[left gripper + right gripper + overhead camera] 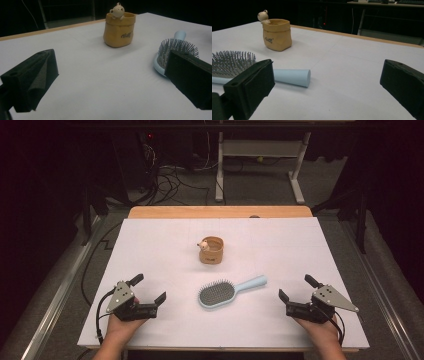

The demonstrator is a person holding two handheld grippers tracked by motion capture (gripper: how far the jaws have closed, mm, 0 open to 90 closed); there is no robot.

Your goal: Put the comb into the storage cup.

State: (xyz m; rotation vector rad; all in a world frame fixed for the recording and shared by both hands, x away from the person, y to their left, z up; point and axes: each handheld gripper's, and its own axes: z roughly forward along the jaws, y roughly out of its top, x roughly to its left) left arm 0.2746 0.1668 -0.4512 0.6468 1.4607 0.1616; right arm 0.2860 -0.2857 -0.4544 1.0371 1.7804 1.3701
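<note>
From the high view, we see a white desk with a pale blue hairbrush lying near the middle of its near half, bristles up, the handle pointing toward the right and a little toward the far edge. Behind the hairbrush, about at the desk's centre, stands a small tan pot with a little bear figure perched on its left rim. Our left gripper rests near the near-left corner of the desk, held in a hand, its jaws spread wide with nothing between them. Our right gripper sits near the near-right corner in the other hand, jaws likewise spread and empty. The hairbrush lies between the two grippers, apart from both.

In the left gripper view, we look across bare desk between two black jaws standing well apart. The pot stands upright ahead, the bear figure hanging over its rim. The hairbrush shows to the right, its head partly behind the right-hand jaw.

In the right gripper view, the jaws again stand wide and hold nothing. The hairbrush lies at the left, its handle end reaching out past the left-hand jaw; whether they touch we cannot tell. The pot stands farther off toward the far edge, its bear figure on the left rim.
</note>
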